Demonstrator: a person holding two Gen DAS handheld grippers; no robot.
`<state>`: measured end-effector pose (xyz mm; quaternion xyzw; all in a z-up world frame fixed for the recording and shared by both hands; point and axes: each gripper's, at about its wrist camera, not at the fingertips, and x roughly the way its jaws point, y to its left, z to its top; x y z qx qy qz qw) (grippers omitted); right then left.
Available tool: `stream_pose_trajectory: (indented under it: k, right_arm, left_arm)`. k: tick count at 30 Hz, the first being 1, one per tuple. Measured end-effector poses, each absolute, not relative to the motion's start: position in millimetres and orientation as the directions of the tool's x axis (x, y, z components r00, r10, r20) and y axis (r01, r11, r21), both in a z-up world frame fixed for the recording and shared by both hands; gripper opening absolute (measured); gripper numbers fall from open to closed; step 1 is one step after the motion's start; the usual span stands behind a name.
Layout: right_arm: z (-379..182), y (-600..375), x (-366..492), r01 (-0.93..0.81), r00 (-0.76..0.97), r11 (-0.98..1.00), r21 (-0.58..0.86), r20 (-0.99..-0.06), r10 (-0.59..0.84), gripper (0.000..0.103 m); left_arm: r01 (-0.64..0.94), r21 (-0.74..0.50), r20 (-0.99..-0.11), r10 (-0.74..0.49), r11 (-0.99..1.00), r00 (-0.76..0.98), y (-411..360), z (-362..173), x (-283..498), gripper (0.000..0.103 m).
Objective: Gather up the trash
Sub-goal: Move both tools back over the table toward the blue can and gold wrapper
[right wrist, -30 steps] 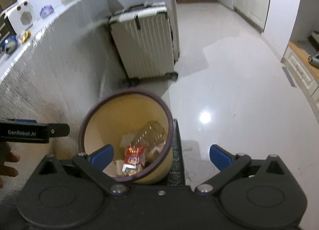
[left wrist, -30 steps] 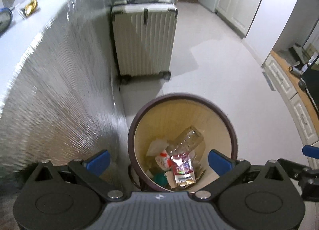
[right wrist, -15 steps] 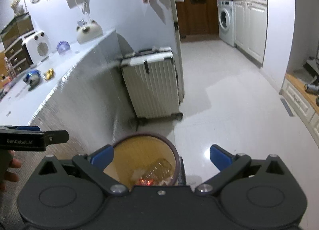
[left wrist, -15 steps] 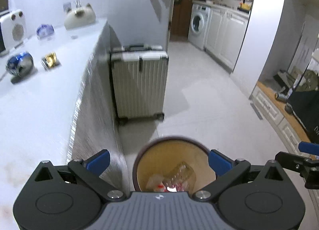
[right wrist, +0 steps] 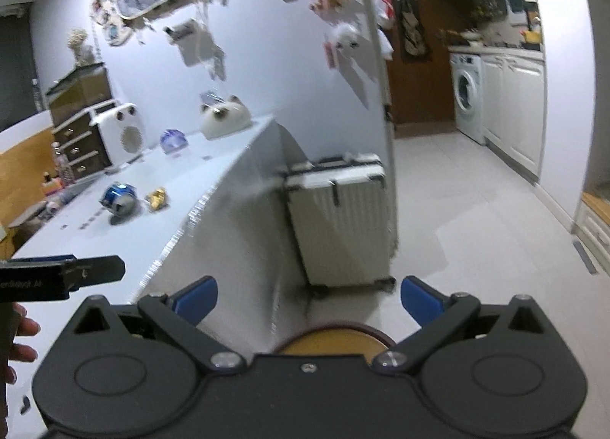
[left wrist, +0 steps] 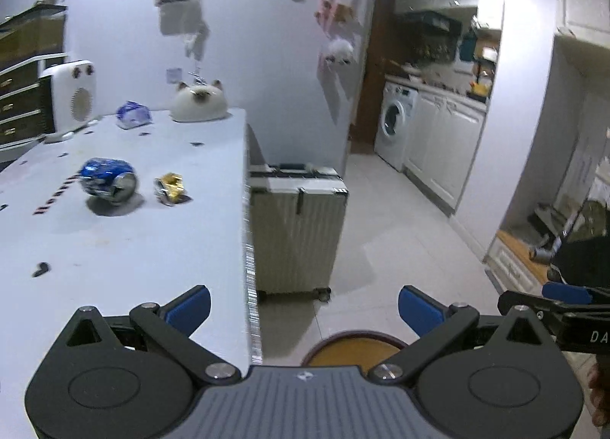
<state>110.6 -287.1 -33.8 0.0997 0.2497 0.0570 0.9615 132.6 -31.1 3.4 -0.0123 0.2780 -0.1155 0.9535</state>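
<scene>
Both claws, left claw (left wrist: pixel 303 303) and right claw (right wrist: pixel 309 296), are spread wide and grasp nothing. On the counter (left wrist: pixel 152 241) lie one blue can (left wrist: pixel 108 181) and one gold wrapper (left wrist: pixel 171 189), just beside each other. One bin (left wrist: pixel 356 347) sits below on the floor. Only the right view shows the bottle (right wrist: pixel 63 166) beyond the counter's far side.

A white counter (left wrist: pixel 152 248) carries a blue can (left wrist: pixel 106 180) just beside a gold wrapper (left wrist: pixel 171 189).

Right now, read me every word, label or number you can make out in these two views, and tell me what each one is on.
"DA": white letters on the right gripper body, cut off at the left view's edge.
White lettering on the left gripper body, seen in the right view: too blurred to read.
Blue can print and gold wrapper print: too blurred to read.
Wall papers: unreadable.
</scene>
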Motion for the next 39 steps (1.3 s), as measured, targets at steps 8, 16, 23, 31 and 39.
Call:
stream_pose_trajectory:
  k: [8,16,23,31,39]
  right_arm:
    - [-18.5,-232.8,134.6,-0.161,0.884,0.970,0.184,-0.411,0.225,0.103]
    - [-13.0,-180.9,168.0,-0.211,0.876,0.961,0.181,-0.401,0.268,0.103]
    - [-8.0,-147.8,196.5,-0.206,0.881,0.961,0.185,-0.392,0.265,0.103]
    - [3.4,-122.0,235.5,-0.258,0.893,0.957,0.133,-0.345,0.289,0.103]
    - [-8.1,-86.6,274.0,-0.276,0.894,0.961,0.016,-0.362,0.263,0.103]
  left_arm:
    - [0.161,-0.050,-0.452,-0.166,0.986,0.877,32.8,31.3,130.5,0.103]
    - [0.095,-0.015,-0.408,-0.093,0.995,0.908,97.9,43.9,159.8,0.103]
    - [0.098,-0.121,-0.431,-0.141,0.988,0.891,148.4,50.7,209.8,0.103]
    - [0.093,-0.345,-0.372,-0.227,0.934,0.900,183.8,57.7,265.1,0.102]
    - [-0.016,-0.639,-0.408,-0.321,0.769,0.855,216.8,-8.6,332.0,0.090]
